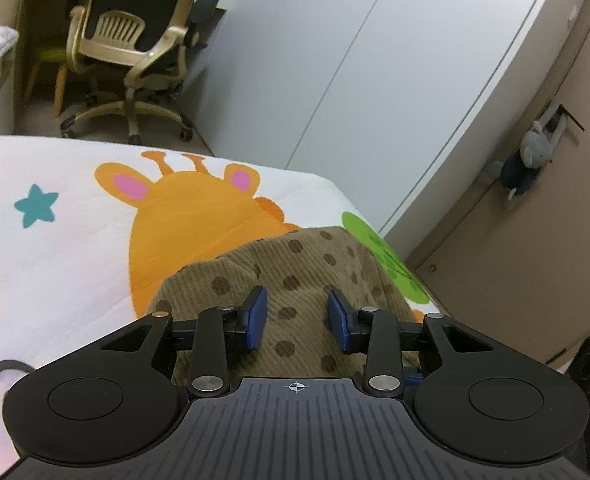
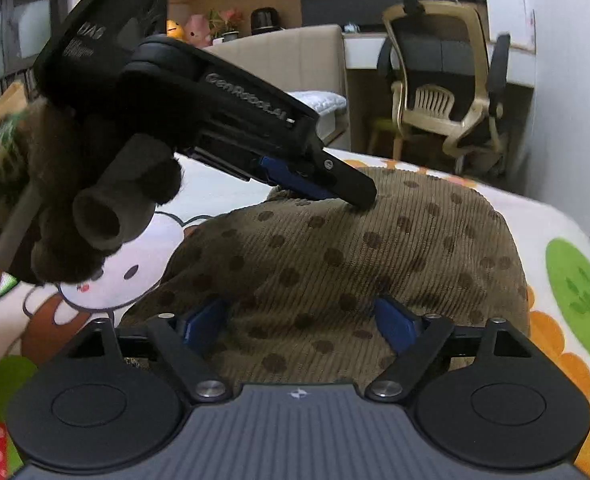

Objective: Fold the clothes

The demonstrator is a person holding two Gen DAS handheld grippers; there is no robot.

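Observation:
A brown corduroy garment (image 1: 295,276) with dark dots lies bunched on a cartoon-print bedspread (image 1: 55,248). My left gripper (image 1: 296,304) hovers just over it, open, blue pads apart with nothing between them. In the right wrist view the same garment (image 2: 355,248) fills the middle, and my right gripper (image 2: 301,316) stands open wide, its pads resting low on the near edge of the cloth. The left gripper (image 2: 355,196) shows there from the side, its tip touching the garment's far top, held by a hand in a dark fuzzy glove (image 2: 55,208).
A beige office chair (image 1: 135,52) stands on the floor beyond the bed's far edge. White wardrobe doors (image 1: 335,80) and a brown door with a hanging plush toy (image 1: 531,152) lie to the right. The bed edge (image 1: 375,224) runs close beside the garment.

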